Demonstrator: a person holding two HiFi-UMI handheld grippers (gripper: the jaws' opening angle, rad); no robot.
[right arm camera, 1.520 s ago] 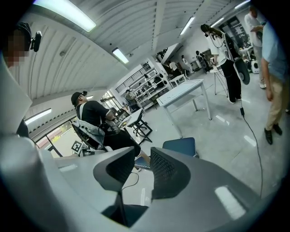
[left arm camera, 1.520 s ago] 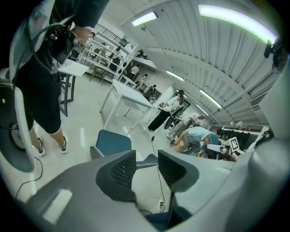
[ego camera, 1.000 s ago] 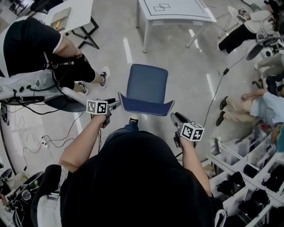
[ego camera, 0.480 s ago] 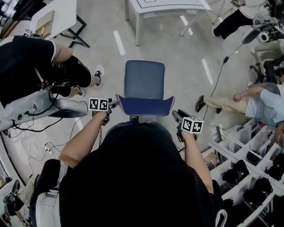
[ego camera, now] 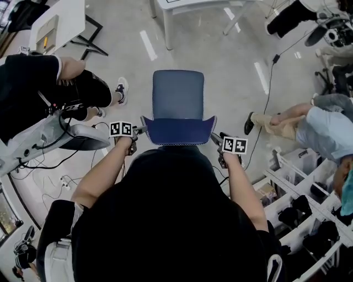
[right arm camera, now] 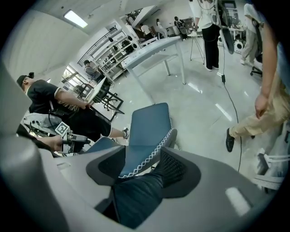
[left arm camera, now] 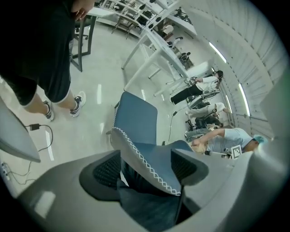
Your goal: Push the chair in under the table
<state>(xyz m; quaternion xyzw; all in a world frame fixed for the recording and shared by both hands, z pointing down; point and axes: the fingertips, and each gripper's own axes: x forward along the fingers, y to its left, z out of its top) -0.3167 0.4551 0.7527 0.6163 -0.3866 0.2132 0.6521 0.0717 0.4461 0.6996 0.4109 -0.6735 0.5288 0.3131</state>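
Steep overhead head view; gripper views toward chair (ego camera: pixel 178 93)

A pale, glossy floor (ego camera: pixel 231 82) is reflecting strips of ceiling light. A blue chair (ego camera: pixel 177 102) is standing at its middle, seat toward a white counter (ego camera: pixel 198 4) at the far edge. A black cable (ego camera: pixel 268 91) is trailing across the floor to the chair's right. Thin wires (ego camera: pixel 41 165) and a white power strip (ego camera: pixel 65 179) are lying at the left.

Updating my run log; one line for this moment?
left hand-held gripper: jaws just opened, backrest edge between | right hand-held gripper: likewise | chair: not under table
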